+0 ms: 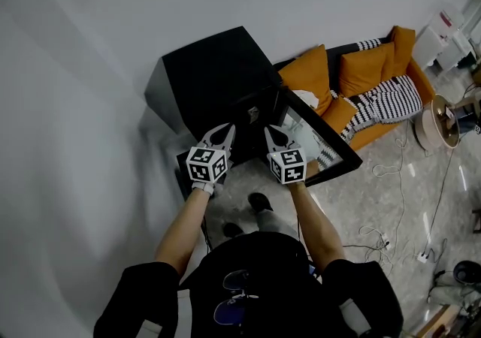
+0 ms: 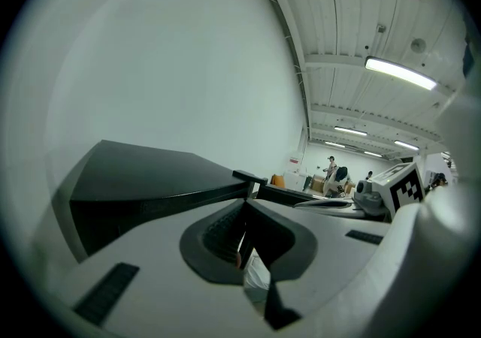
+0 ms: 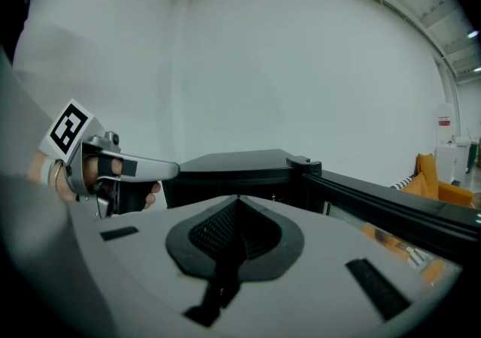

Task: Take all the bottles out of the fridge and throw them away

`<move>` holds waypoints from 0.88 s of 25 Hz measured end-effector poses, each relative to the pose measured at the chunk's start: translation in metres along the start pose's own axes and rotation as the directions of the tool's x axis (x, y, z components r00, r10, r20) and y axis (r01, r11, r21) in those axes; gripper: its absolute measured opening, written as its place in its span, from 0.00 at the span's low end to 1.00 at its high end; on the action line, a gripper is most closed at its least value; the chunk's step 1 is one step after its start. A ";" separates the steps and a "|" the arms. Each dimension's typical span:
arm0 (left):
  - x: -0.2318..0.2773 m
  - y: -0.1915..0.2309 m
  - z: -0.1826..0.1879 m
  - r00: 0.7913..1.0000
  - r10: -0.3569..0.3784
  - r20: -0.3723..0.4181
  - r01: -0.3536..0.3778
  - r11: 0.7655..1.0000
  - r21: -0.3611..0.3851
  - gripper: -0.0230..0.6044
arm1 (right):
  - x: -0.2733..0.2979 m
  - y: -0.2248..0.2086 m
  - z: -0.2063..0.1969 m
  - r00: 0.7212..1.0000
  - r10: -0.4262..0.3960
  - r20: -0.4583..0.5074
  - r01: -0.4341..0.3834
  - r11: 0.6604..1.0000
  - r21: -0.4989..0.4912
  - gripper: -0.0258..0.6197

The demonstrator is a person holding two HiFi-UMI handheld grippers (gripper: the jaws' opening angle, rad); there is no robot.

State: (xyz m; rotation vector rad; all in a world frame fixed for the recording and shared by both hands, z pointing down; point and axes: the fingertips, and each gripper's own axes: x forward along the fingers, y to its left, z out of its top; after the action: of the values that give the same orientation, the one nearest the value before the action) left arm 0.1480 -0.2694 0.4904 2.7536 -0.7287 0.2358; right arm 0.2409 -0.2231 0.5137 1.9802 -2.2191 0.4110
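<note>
A black mini fridge (image 1: pixel 214 73) stands against the white wall, its glass door (image 1: pixel 319 141) swung open to the right. No bottle shows in any view, and the fridge's inside is dark and hidden. My left gripper (image 1: pixel 228 128) hangs just before the fridge's front, its jaws together and empty. Beside it, my right gripper (image 1: pixel 267 129) is held near the open door's hinge side, shut on nothing. In the left gripper view the left gripper's tips (image 2: pixel 245 201) meet before the fridge top (image 2: pixel 150 179). In the right gripper view the right gripper's closed tips (image 3: pixel 237 197) point at the fridge (image 3: pixel 240 164) and its door (image 3: pixel 391 209).
An orange sofa (image 1: pixel 361 81) with a striped blanket sits behind the open door. A round table (image 1: pixel 440 122) stands at the right and cables (image 1: pixel 391 239) trail over the floor. The person's feet are just in front of the fridge. People stand far off (image 2: pixel 334 175).
</note>
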 end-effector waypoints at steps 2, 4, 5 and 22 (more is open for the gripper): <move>0.000 0.000 0.001 1.000 0.001 -0.001 -0.001 1.000 0.000 0.03 | 0.001 -0.001 -0.001 1.000 -0.001 -0.004 0.001 1.000 0.002 0.05; -0.002 0.001 0.002 1.000 0.002 -0.002 -0.002 1.000 0.000 0.03 | 0.002 0.000 -0.001 1.000 -0.002 -0.006 0.002 1.000 0.003 0.05; -0.004 0.001 0.002 1.000 0.002 -0.001 -0.002 1.000 -0.001 0.03 | 0.003 0.000 -0.001 1.000 -0.003 -0.007 0.003 1.000 0.002 0.05; -0.023 0.011 -0.050 0.998 0.013 -0.054 -0.010 0.999 0.051 0.03 | 0.031 -0.009 -0.042 0.998 -0.056 0.036 0.055 0.998 0.025 0.05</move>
State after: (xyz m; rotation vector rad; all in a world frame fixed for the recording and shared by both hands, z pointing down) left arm 0.1190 -0.2522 0.5353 2.7799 -0.7338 0.3351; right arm 0.2422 -0.2412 0.5636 2.0727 -2.1843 0.4001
